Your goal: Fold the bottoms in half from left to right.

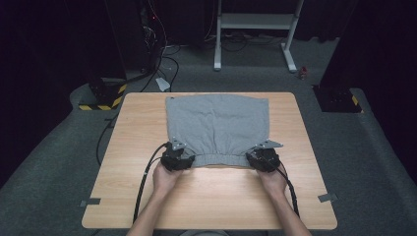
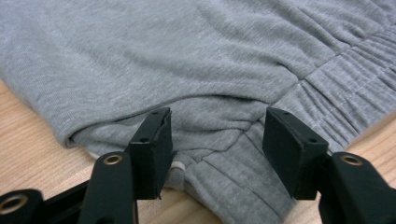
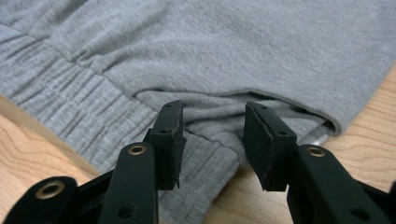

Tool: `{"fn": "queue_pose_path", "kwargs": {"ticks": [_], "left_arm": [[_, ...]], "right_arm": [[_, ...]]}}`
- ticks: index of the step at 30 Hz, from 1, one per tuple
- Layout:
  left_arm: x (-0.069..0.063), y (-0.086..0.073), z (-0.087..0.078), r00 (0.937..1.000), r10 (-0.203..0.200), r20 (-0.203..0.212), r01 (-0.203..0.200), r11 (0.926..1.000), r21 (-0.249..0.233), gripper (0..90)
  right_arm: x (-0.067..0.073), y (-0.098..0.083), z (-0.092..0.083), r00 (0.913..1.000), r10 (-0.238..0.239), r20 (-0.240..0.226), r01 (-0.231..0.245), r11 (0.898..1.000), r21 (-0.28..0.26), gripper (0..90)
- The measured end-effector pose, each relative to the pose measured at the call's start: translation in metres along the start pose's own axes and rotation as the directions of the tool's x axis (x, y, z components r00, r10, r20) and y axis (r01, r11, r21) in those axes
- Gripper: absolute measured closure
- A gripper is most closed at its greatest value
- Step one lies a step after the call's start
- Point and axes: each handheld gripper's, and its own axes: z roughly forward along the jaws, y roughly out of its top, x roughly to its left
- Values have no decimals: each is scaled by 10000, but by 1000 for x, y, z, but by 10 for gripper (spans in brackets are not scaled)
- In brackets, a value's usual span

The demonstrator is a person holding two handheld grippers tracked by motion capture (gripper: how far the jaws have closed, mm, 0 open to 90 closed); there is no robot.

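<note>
Currently: grey garment (image 1: 217,125) flat on counter (image 1: 147,196), waistband nearest; left gripper (image 2: 215,140) and right gripper (image 3: 212,140) spread astride waistband corners, nothing pinched; best closed evenly on both layers before lifting.

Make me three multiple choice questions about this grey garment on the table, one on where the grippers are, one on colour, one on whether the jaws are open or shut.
1. Where are the two grippers?
A. At the garment's near, elastic-banded edge
B. At its far edge
C. Off the table

2. What colour is the garment?
A. Grey
B. Red
C. Blue

3. How do both grippers' jaws stand?
A. Clamped flat together
B. Apart, with fabric between them
C. Closed on a cable

Answers:
1 A: the left gripper and right gripper sit at the near corners of the garment on the table.
2 A: plain grey cloth.
3 B: both gripper views show a gap between the pads.
</note>
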Motion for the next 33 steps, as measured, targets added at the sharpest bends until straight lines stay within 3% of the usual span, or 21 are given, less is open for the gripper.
{"fn": "queue_pose_path", "kwargs": {"ticks": [3,9,33], "left_arm": [[1,-1,0,10000,-86,41,86,10000,-19,402],[0,-4,-2,10000,-62,15,62,10000,-54,396],[-8,-13,-11,9998,44,198,-44,10000,-22,393]], "right_arm": [[-1,-3,0,9999,152,-72,-152,9999,-13,570],[1,-5,-3,10000,-37,-35,37,9999,97,567],[7,-19,-16,9997,-29,-251,30,10000,29,561]]}}
